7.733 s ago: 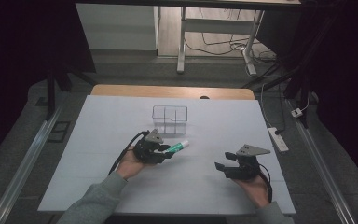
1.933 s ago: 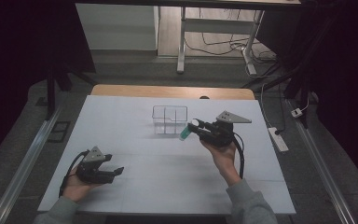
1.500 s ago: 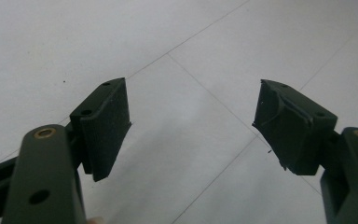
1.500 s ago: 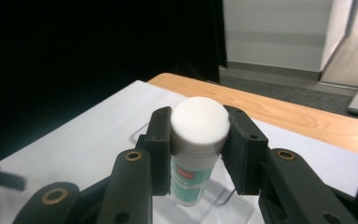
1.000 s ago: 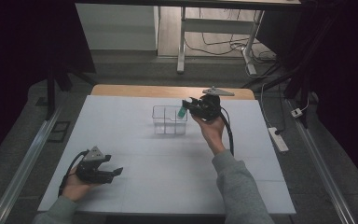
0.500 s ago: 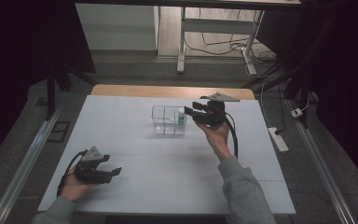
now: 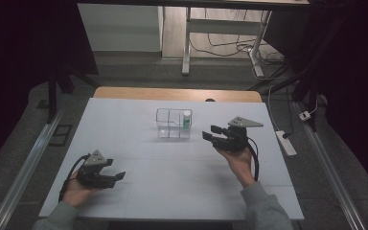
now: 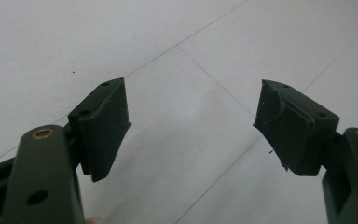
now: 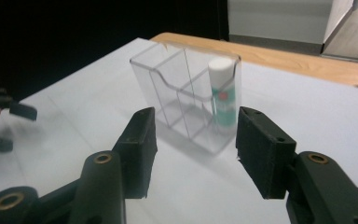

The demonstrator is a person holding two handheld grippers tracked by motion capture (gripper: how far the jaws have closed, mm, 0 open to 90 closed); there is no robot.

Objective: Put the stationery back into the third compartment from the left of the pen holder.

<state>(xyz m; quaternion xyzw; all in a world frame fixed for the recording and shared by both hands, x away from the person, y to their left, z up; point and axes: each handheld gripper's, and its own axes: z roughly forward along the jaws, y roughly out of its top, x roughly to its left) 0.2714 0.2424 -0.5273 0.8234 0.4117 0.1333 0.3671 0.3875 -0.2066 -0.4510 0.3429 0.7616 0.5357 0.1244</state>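
Placement done: green tube (image 7: 186, 120) upright in right-hand compartment of clear organizer (image 7: 173, 123); right gripper (image 7: 209, 134) jaws just opened, empty, beside it; left gripper (image 7: 119, 176) open, empty; next: retreat clear.

What things are made of

The box (image 9: 186, 100) is clear, shiny plastic, smooth like glass. The tube (image 9: 222, 93) in it looks like smooth plastic, green with a white matt cap. The table (image 7: 182, 167) top is pale, flat and matt, with a bare wood edge at the back. Each hand-held gripper (image 9: 193, 149) has black matt pads (image 9: 261, 149) that look rubbery, with little brass-like rivets.
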